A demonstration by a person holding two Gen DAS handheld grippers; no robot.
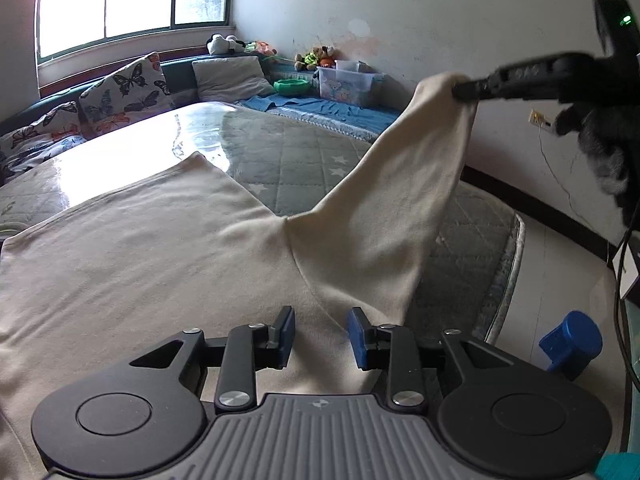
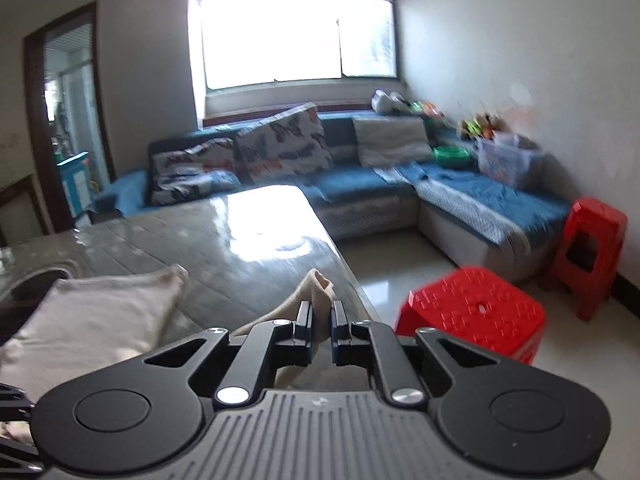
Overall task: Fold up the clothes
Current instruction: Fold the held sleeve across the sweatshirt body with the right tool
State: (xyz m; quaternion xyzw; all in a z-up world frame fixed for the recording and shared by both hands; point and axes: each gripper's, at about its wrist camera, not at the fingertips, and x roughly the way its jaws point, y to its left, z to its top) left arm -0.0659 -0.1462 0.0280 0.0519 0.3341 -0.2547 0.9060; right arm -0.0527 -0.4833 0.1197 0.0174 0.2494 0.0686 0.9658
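A cream shirt (image 1: 160, 248) lies spread flat on the glass-topped table (image 1: 132, 136). Its right sleeve (image 1: 400, 200) is lifted up and to the right, off the table's edge. My right gripper (image 1: 464, 90) is shut on the sleeve's cuff, seen from the side in the left wrist view. In the right wrist view the cuff (image 2: 320, 284) pokes out past my right gripper (image 2: 321, 322), whose blue pads pinch it. My left gripper (image 1: 322, 330) hovers open just above the shirt near the shoulder seam, with nothing between its fingers.
A blue corner sofa (image 2: 360, 184) with butterfly cushions (image 1: 128, 88) runs behind the table under the window. Two red plastic stools (image 2: 476, 312) stand on the tiled floor to the right. A blue object (image 1: 572, 340) sits near the table's right edge. A gloved hand (image 1: 600, 148) holds the right gripper.
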